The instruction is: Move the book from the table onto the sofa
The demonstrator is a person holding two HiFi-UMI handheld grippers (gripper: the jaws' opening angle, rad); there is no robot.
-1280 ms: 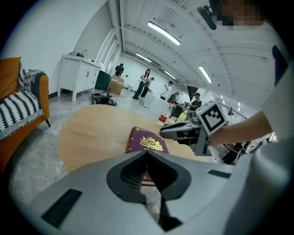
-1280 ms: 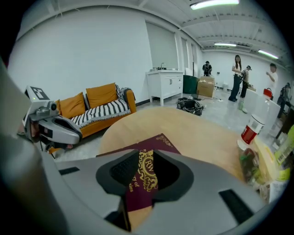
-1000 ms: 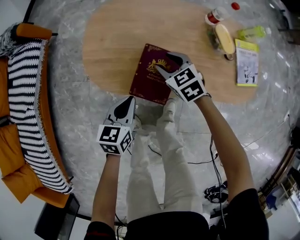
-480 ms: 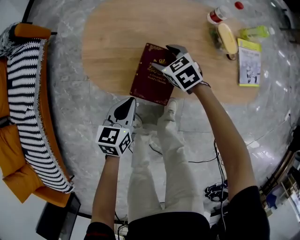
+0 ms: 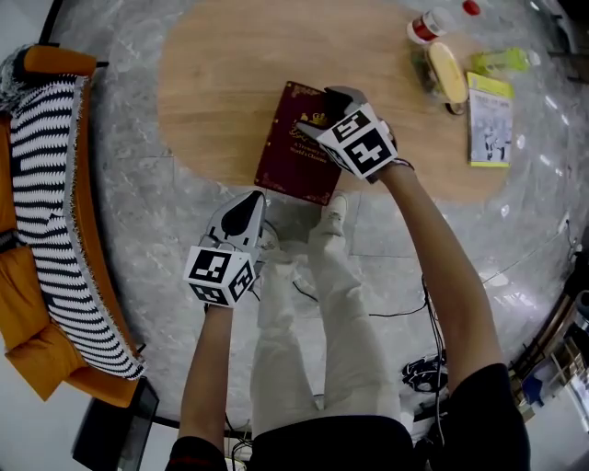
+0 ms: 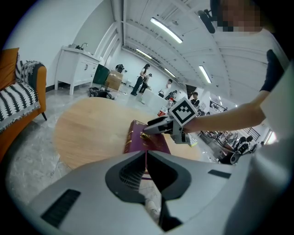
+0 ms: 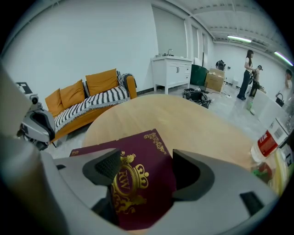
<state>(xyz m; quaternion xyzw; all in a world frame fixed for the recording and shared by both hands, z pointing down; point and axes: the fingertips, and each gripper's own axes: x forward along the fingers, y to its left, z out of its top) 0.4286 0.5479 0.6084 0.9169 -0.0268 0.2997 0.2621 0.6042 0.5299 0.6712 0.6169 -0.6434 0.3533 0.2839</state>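
Note:
A maroon book [image 5: 296, 145] with a gold crest lies flat at the near edge of the oval wooden table [image 5: 221, 64]. My right gripper [image 5: 329, 112] hangs over its far right part, jaws wide apart, open. In the right gripper view [image 7: 147, 166] the cover [image 7: 138, 183] shows between and below the pads, and neither pad presses on it. My left gripper [image 5: 249, 202] hovers in front of the table edge, shut with nothing in it. The left gripper view [image 6: 147, 158] shows the book [image 6: 138, 140] ahead. The orange sofa [image 5: 46, 212] with a striped throw stands at the left.
At the table's far right are a red-capped bottle [image 5: 425, 28], a jar with a yellow lid [image 5: 442, 74], a yellow-green bottle [image 5: 502, 63] and a booklet [image 5: 488, 120]. The person's legs and a shoe [image 5: 331, 216] are beside the table edge. Cables lie on the marble floor.
The right gripper's jaws have spread wider and it has sunk a little toward the book's cover. The left gripper and the book have stayed where they were.

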